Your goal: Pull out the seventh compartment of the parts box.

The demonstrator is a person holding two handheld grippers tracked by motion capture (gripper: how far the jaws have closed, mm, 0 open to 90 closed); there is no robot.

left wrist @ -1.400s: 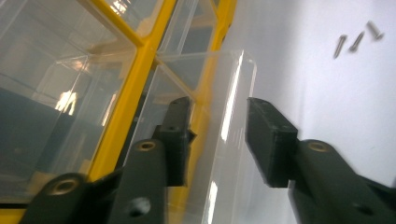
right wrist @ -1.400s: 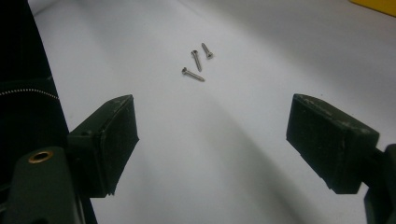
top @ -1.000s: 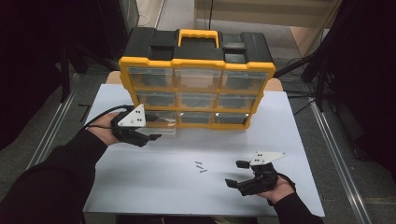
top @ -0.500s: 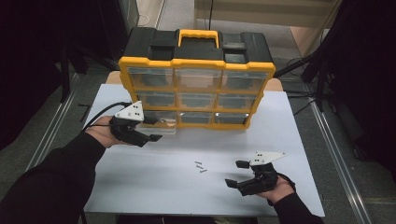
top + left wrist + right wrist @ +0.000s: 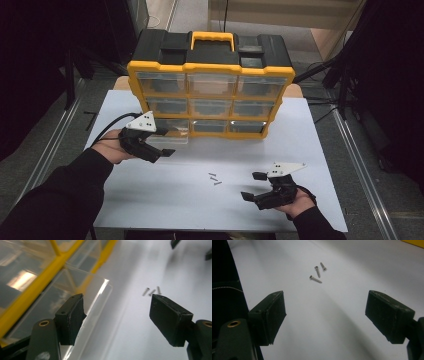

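three screws (image 5: 214, 179) lie loose on the white table (image 5: 165, 200), between the grippers. the left gripper (image 5: 161, 151), jaws just spread wide and empty, sits beside the pulled-out clear drawer (image 5: 172, 137); the right gripper (image 5: 254, 186), also wide, is nearer and faces them.

- Organizer case (image 5: 210, 67): yellow frame, black top, yellow handle, clear drawers.
- Pulled-out drawer (image 5: 170, 134): transparent.
- Screws (image 5: 215, 178): silver-grey.
- Surface (image 5: 165, 195): white.
- Left hand-held gripper (image 5: 159, 150): black, grey plate.
- Right hand-held gripper (image 5: 253, 186): black, grey plate.
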